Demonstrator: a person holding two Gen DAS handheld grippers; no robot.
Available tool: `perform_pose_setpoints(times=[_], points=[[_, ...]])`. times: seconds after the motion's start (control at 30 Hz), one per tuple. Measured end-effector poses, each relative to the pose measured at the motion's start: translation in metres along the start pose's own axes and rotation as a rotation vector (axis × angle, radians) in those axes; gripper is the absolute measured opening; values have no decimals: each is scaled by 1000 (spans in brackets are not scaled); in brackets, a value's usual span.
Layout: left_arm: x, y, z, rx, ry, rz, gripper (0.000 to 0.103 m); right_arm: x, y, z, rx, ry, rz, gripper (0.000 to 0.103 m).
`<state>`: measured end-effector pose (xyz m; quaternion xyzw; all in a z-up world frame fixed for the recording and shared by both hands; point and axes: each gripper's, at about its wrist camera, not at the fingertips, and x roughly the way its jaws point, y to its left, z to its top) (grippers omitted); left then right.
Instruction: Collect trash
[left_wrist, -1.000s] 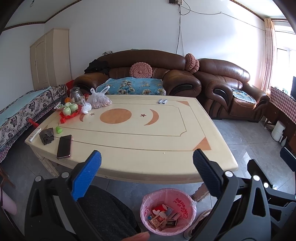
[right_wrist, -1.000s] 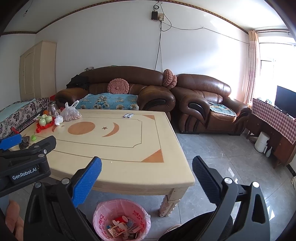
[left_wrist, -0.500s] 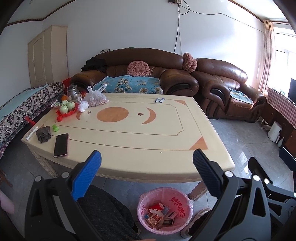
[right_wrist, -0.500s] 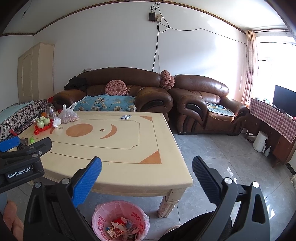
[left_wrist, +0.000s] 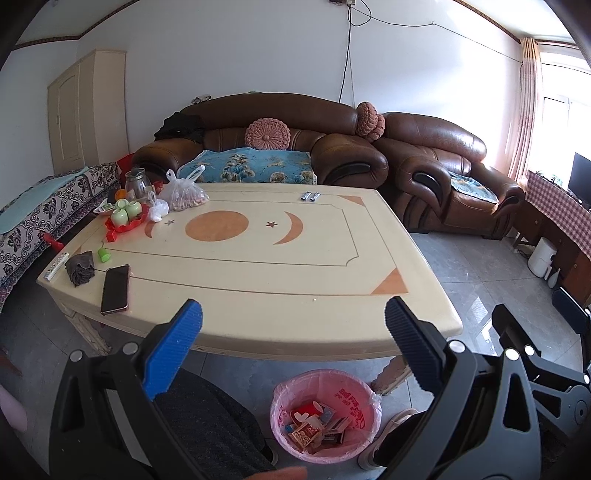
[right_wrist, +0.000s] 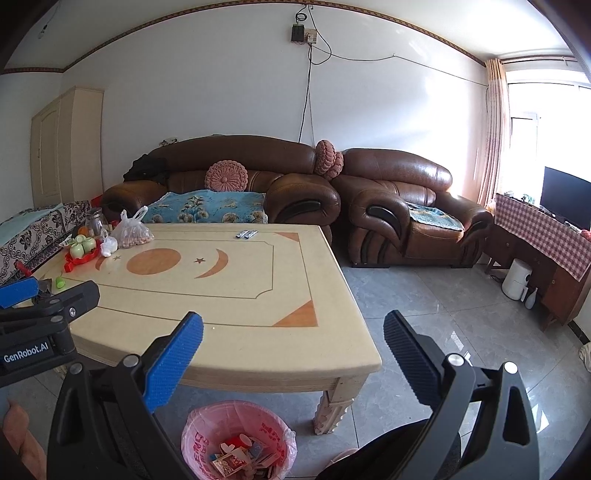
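Note:
A bin lined with a pink bag (left_wrist: 325, 415) (right_wrist: 238, 439) stands on the floor by the table's near edge, holding several small boxes and wrappers. My left gripper (left_wrist: 293, 345) hangs open above the near edge of the cream table (left_wrist: 258, 269), nothing between its fingers. My right gripper (right_wrist: 293, 350) is open too, over the table's near right corner (right_wrist: 347, 354), and it is empty. The left gripper's body (right_wrist: 40, 325) shows at the left of the right wrist view. Two small wrapped strips (left_wrist: 310, 196) (right_wrist: 246, 233) lie at the table's far edge.
At the table's left end sit a phone (left_wrist: 115, 283), a dark crumpled cloth (left_wrist: 79, 266), a remote (left_wrist: 55, 266), a green cap (left_wrist: 103, 254), a red tray of green cups (left_wrist: 125, 218), a glass jar (left_wrist: 136, 182) and a bag of nuts (left_wrist: 184, 195). Brown sofas (left_wrist: 280, 147) stand behind.
Both grippers have risen and drawn back a little; the table and bin sit lower and smaller in view. Both stay open and empty.

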<state>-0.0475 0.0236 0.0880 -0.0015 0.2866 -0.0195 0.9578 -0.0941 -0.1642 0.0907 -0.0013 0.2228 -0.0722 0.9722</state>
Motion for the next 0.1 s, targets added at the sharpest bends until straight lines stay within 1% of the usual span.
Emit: perform_pose_setpoints(times=[0.1], points=[[-1, -3, -1, 11, -3, 19, 97, 0, -1, 0, 2, 1, 3, 96]])
